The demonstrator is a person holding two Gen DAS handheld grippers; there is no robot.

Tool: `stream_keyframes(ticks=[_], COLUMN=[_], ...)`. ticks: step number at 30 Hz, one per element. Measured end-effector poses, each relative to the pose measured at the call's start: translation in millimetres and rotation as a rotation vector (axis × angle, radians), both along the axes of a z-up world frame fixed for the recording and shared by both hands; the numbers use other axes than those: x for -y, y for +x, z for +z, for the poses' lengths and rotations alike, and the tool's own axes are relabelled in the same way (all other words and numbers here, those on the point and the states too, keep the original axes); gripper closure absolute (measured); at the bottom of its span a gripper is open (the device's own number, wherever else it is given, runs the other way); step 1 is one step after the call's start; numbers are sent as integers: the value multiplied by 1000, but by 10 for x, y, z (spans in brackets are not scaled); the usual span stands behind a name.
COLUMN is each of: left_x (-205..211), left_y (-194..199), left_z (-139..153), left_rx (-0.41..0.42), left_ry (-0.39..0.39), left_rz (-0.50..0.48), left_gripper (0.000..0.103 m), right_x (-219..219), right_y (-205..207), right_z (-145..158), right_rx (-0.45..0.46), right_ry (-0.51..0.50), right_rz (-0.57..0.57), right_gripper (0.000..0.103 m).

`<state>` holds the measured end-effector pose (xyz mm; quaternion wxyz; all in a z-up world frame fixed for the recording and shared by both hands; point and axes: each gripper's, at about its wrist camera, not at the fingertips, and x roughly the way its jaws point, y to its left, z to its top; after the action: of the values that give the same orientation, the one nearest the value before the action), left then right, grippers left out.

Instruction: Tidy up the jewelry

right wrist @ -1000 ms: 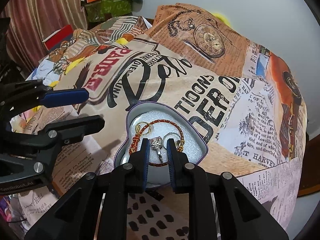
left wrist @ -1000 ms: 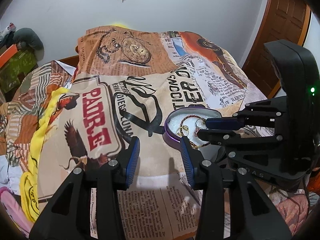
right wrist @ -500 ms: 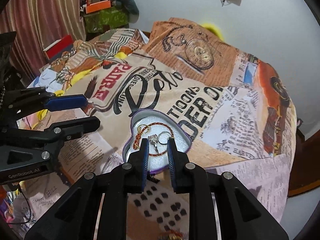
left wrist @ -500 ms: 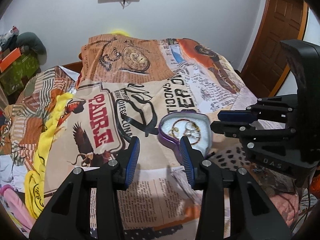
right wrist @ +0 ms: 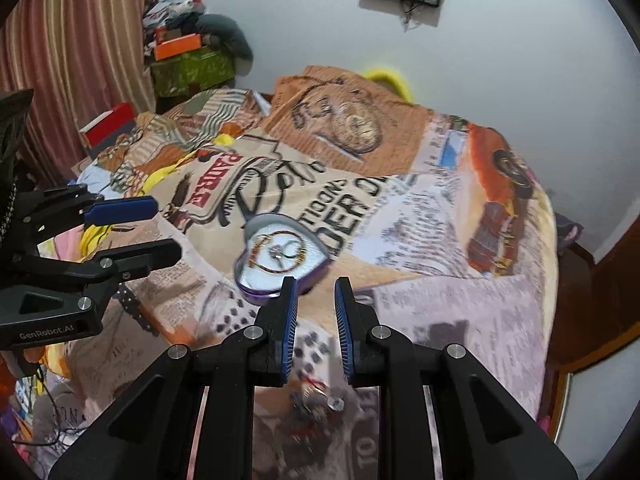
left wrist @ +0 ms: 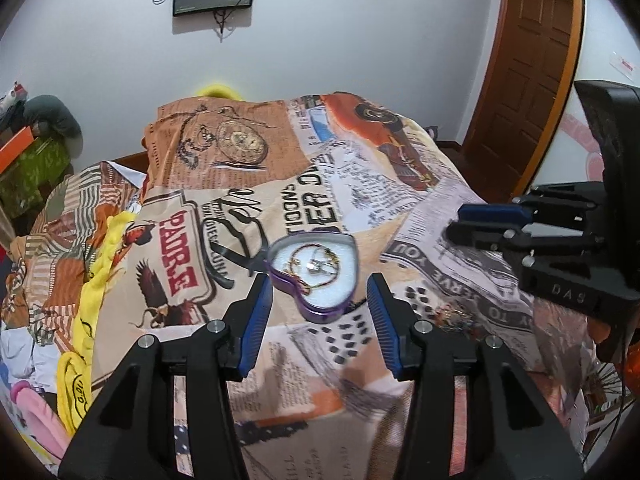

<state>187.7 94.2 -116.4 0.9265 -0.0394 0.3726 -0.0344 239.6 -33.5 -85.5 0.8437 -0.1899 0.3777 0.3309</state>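
Note:
A purple heart-shaped tin [left wrist: 316, 276] lies open on the printed bedspread, also in the right wrist view [right wrist: 280, 258]. Inside it are a red-gold bracelet [right wrist: 278, 250], a silver ring [left wrist: 314, 266] and thin hoops. My left gripper [left wrist: 320, 312] is open and empty, raised just before the tin. My right gripper [right wrist: 314, 312] is open with a narrow gap and empty, pulled back from the tin; it also shows at the right of the left wrist view [left wrist: 476, 224]. A blurred heap of loose jewelry [right wrist: 316, 396] lies on the bedspread under the right gripper.
The bedspread [left wrist: 240, 200] covers a bed against a white wall. Yellow cloth [left wrist: 88, 280] and clothes lie at the left. A wooden door [left wrist: 532, 60] stands at the right. Boxes and a curtain [right wrist: 80, 40] are at the far left.
Both grippers rose and pulled back from the tin. The right gripper let go of the silver ring, which lies in the tin, and its jaws opened a little.

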Motion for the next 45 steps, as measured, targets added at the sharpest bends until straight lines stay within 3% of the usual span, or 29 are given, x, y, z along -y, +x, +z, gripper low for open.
stream_keyframes(ticks=[5,16,30,38,45], left_x=[182,619,1159,1334,1344], left_y=[-40,3,153,275,319], left_z=[-42,-291,-507,-606,-703], left_rx=[-19,-96,-142,-151,-180], left_ry=[-2,-23,-34,-5,-20], left_rz=[-30,-108,-224,-239,-245], left_gripper=[53,53,54,83,87], right_x=[299,814,1084,1199,1282], right_y=[-54,-87,-151,-116,-73], right_z=[20,-179,-462,-526,-564], right_rx=[5,-47,-82,-107,-124], right_ry=[29,38,19,38,50], right_rz=[-49,-132,-159,-173,-188], right_gripper=[66,66,66,66,66])
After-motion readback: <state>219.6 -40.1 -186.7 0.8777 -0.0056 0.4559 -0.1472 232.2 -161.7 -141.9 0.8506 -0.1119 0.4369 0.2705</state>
